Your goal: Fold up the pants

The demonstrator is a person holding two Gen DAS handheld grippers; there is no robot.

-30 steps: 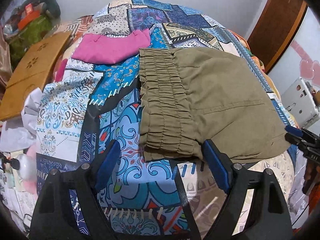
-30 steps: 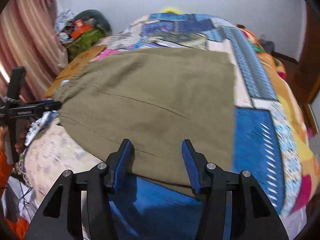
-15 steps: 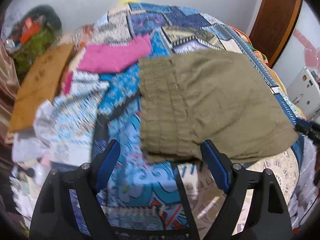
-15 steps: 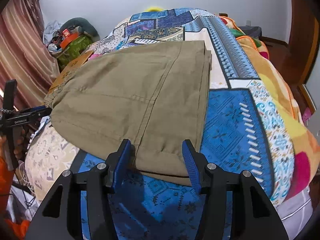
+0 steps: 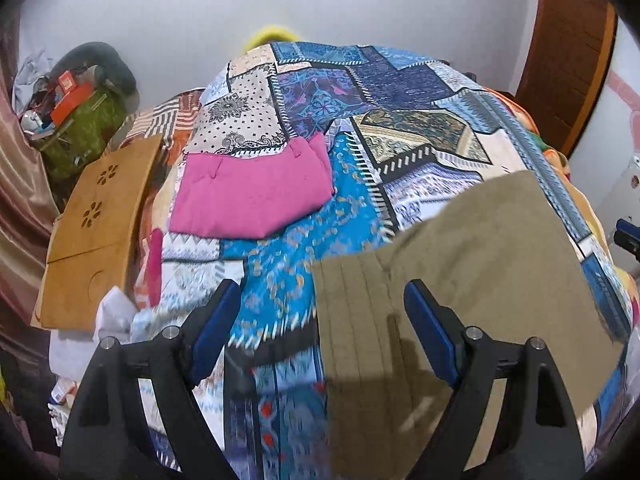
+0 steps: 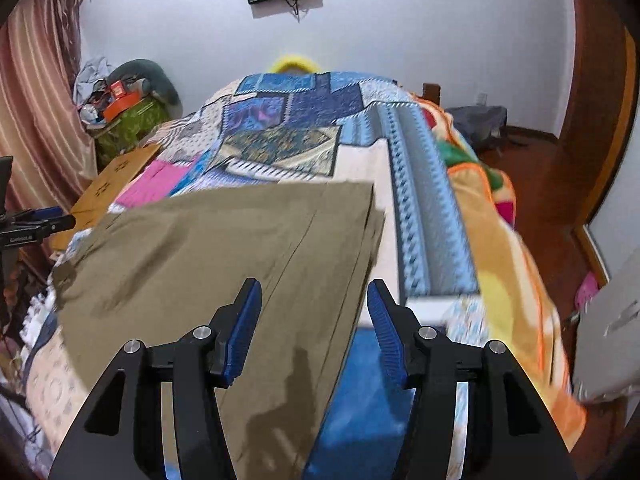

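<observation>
The olive-green pants (image 5: 472, 280) lie folded flat on the patterned bedspread (image 5: 360, 112). Their gathered elastic waistband (image 5: 356, 320) is at the left end. My left gripper (image 5: 320, 328) is open and empty, hovering above the waistband end. In the right wrist view the pants (image 6: 224, 256) spread across the near part of the bed. My right gripper (image 6: 314, 328) is open and empty, above the pants' right edge. The left gripper's tip (image 6: 44, 220) shows at the far left of that view.
A folded pink garment (image 5: 252, 196) lies further up the bed. A brown wooden board (image 5: 96, 224) leans at the bed's left side, with a cluttered pile (image 5: 76, 112) behind it. An orange blanket (image 6: 492, 240) hangs off the bed's right side. A wooden door (image 5: 568, 48) is at the right.
Both grippers have lifted and tilted up away from the pants, so more of the bed and the far wall shows. The pants lie still. Both stay open.
</observation>
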